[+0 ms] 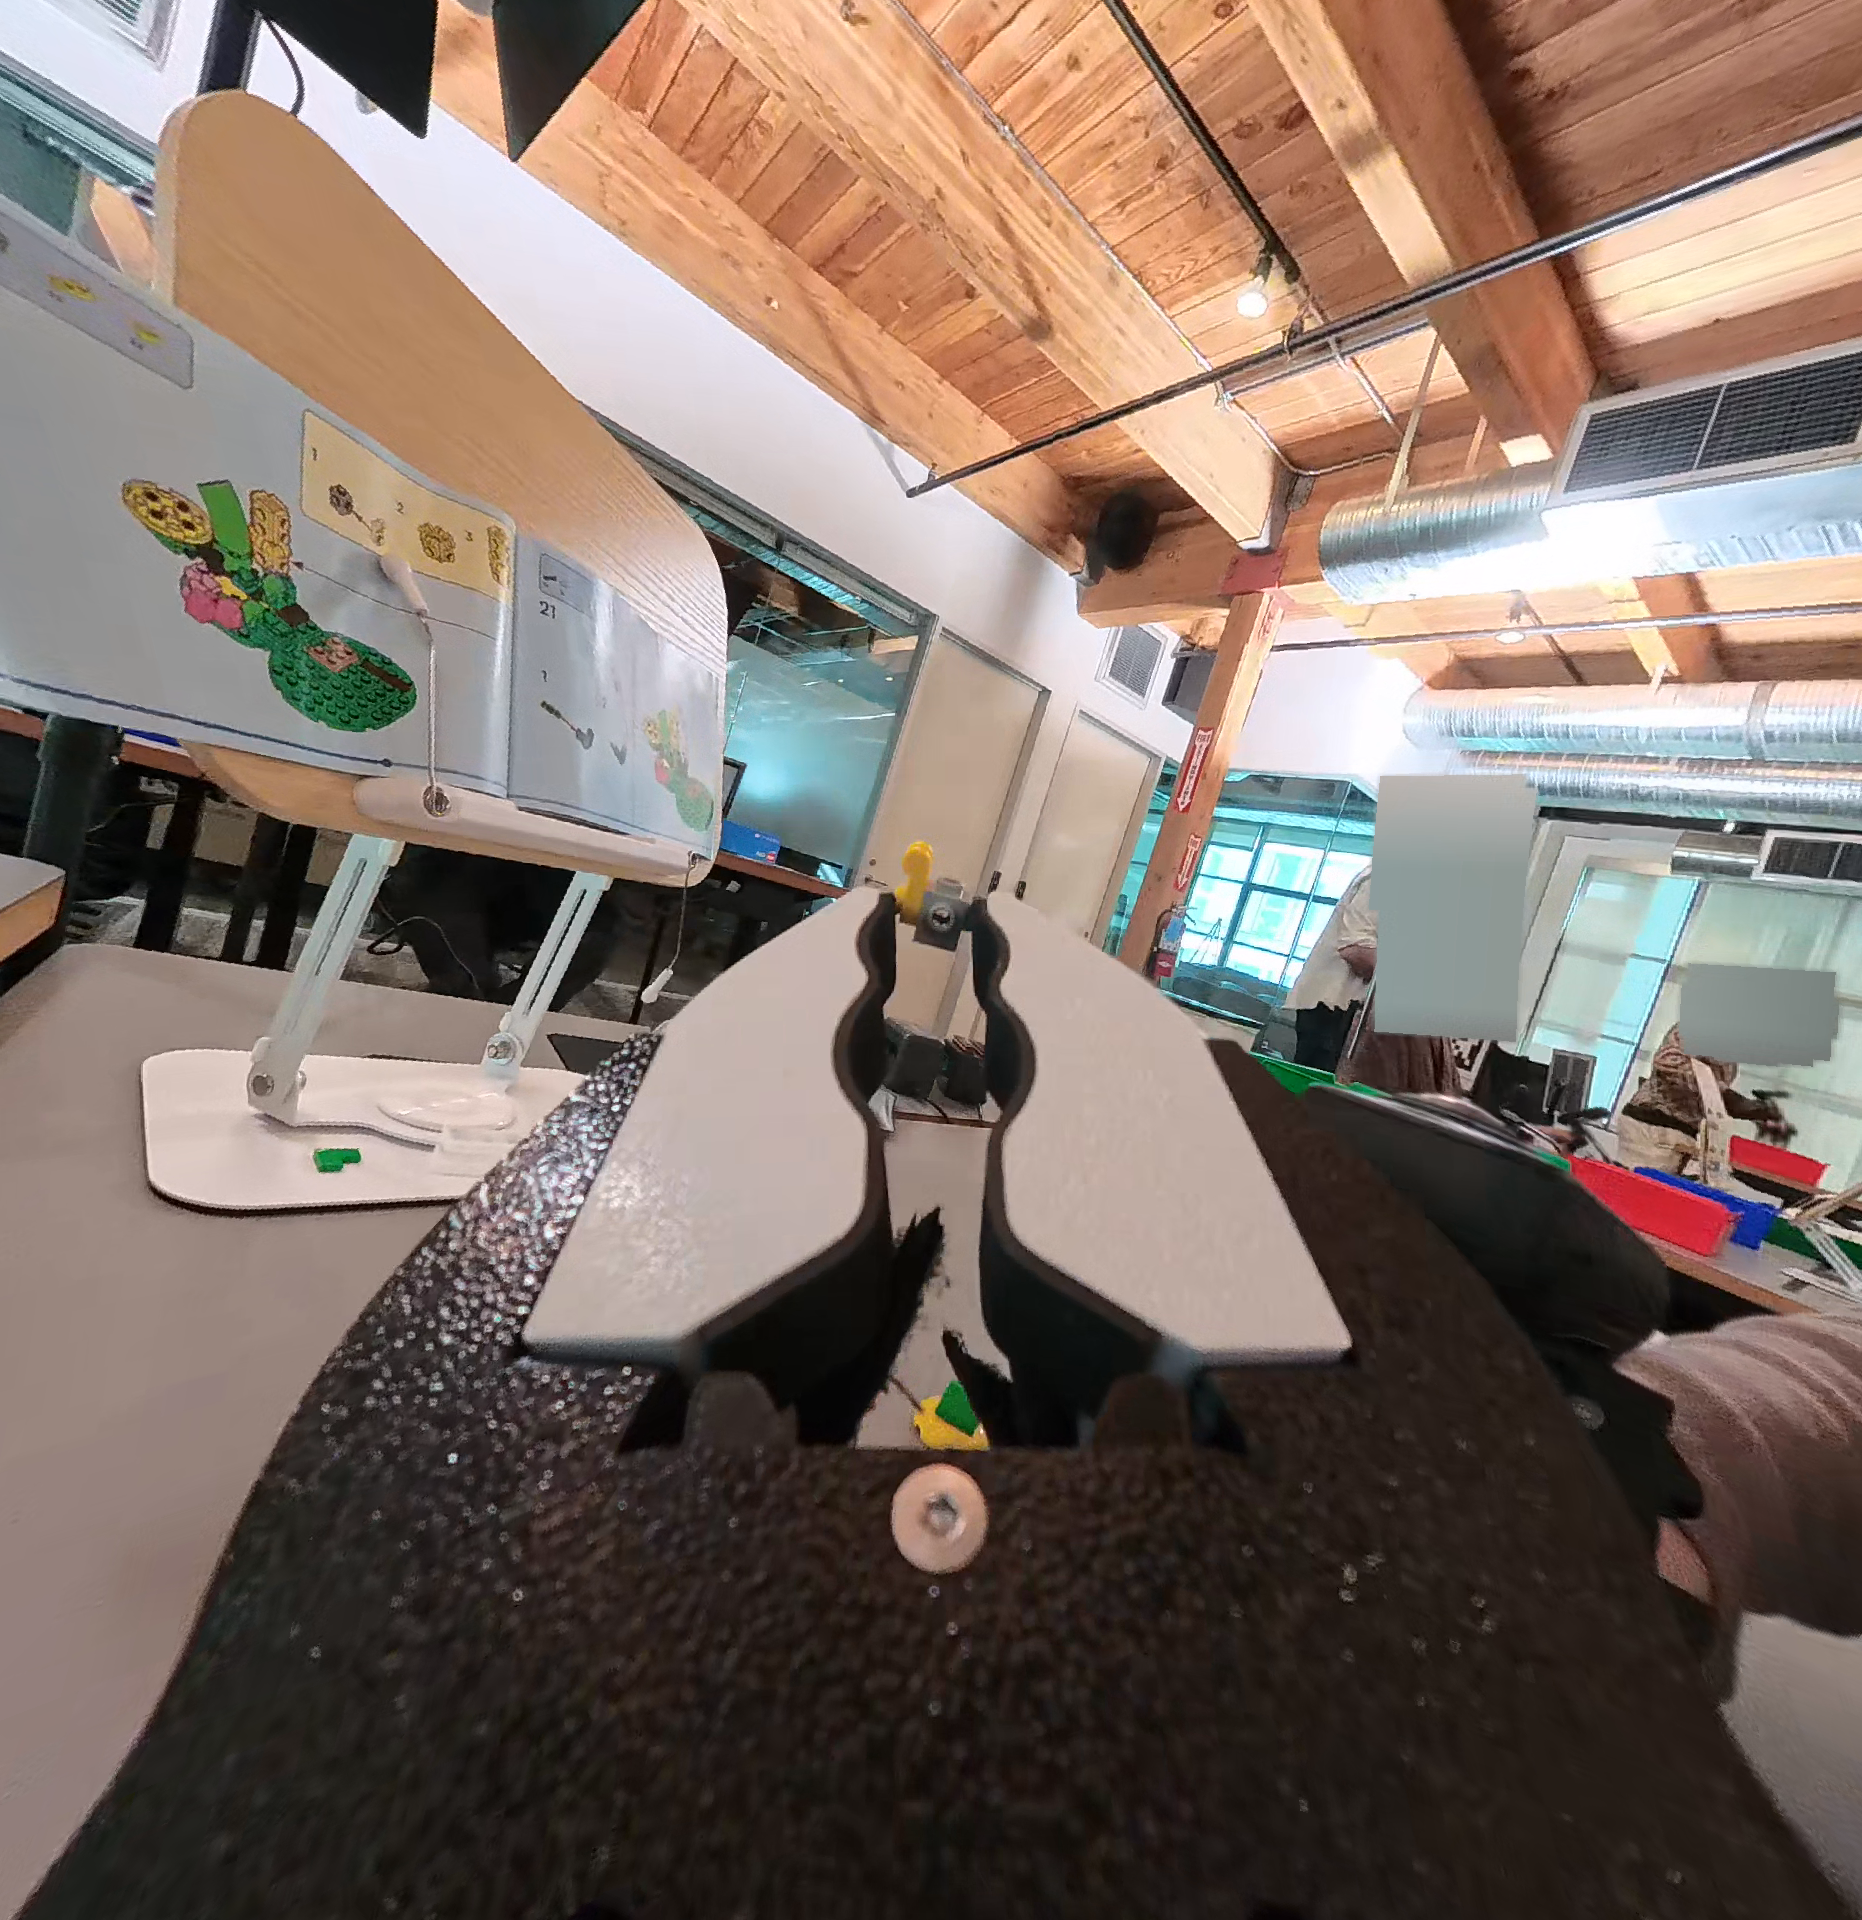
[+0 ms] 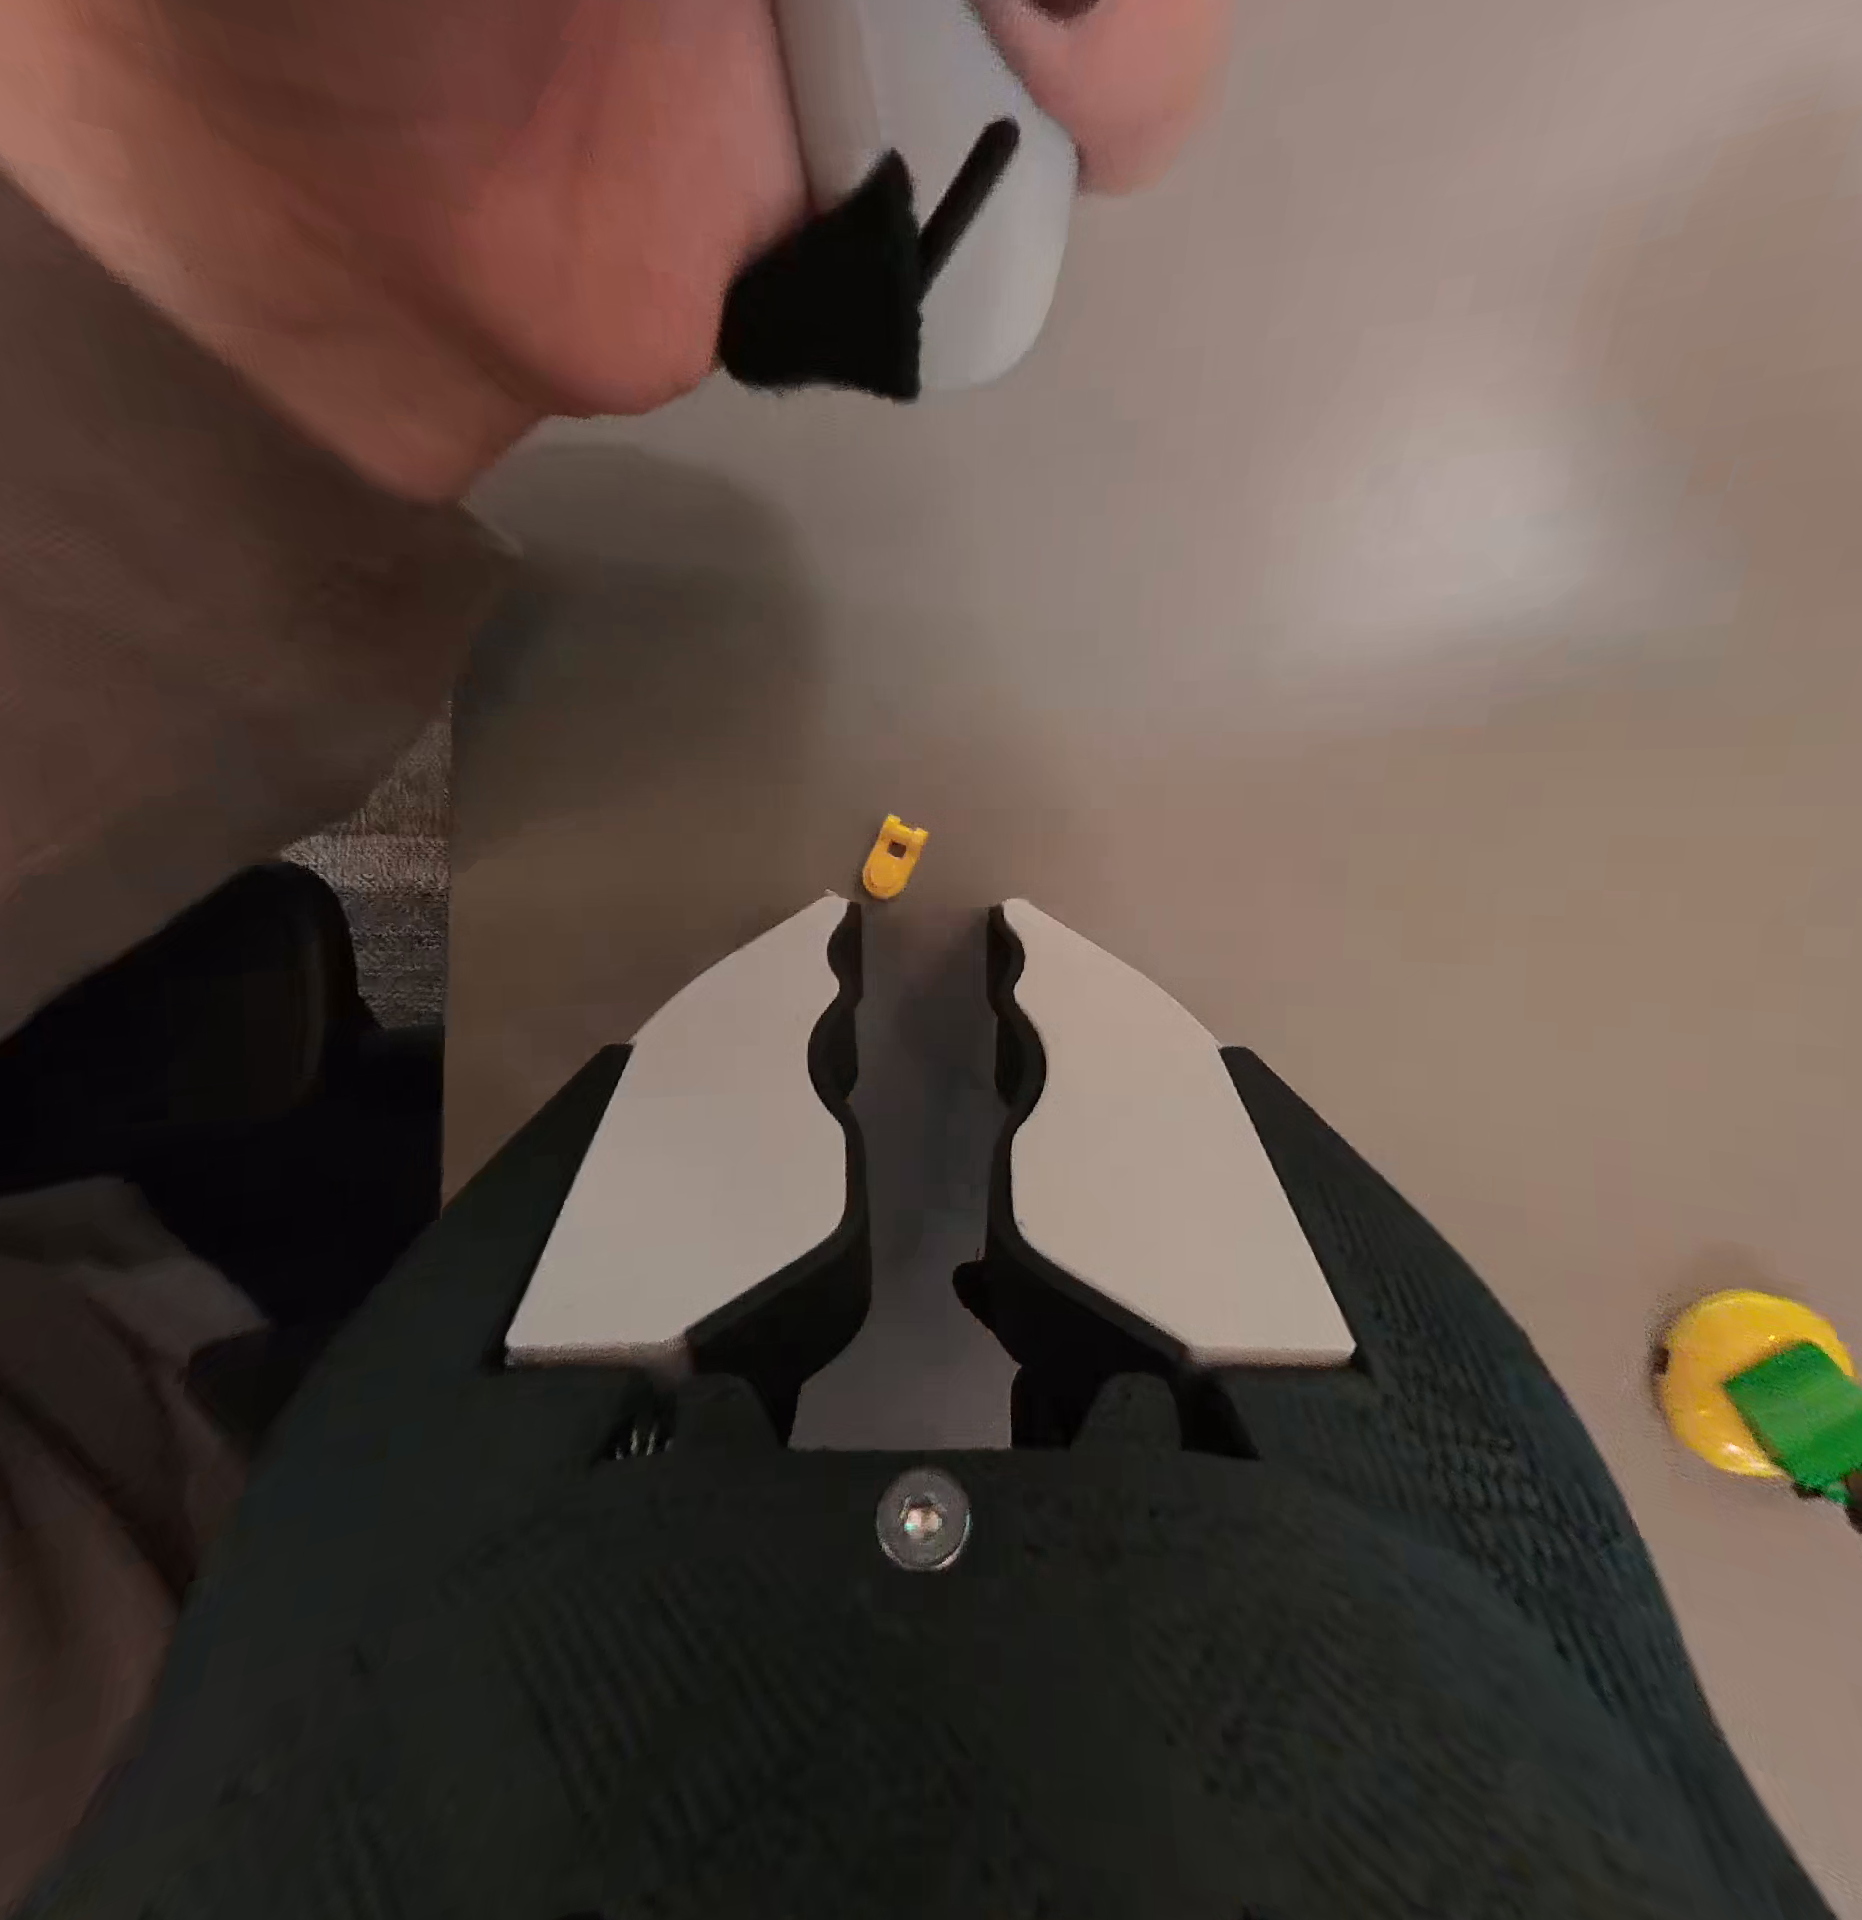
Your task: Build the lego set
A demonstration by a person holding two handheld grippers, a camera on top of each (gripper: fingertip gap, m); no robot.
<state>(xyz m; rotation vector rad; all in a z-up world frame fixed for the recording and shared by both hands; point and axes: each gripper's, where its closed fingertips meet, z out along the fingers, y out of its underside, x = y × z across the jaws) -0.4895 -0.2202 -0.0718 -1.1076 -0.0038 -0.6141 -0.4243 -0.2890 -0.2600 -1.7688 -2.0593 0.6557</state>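
Note:
My left gripper (image 1: 932, 909) is raised and tilted upward, shut on a small grey brick (image 1: 945, 918) with a yellow piece (image 1: 914, 871) clipped to its left side. My right gripper (image 2: 922, 906) points down at the grey table, open and empty. A small yellow clip piece (image 2: 894, 855) lies on the table just beyond its left fingertip. A yellow round piece with a green part (image 2: 1774, 1387) lies at the lower right; it also shows through the left gripper's gap (image 1: 950, 1421).
An instruction booklet (image 1: 314, 582) rests on a wooden stand with a white base (image 1: 283, 1132); a green piece (image 1: 335, 1156) lies on that base. A hand holding the left gripper's handle (image 2: 937, 187) hangs above. Coloured bins (image 1: 1675, 1205) sit on a far table. One gripper's finger ends stand about 20 cm off the other's.

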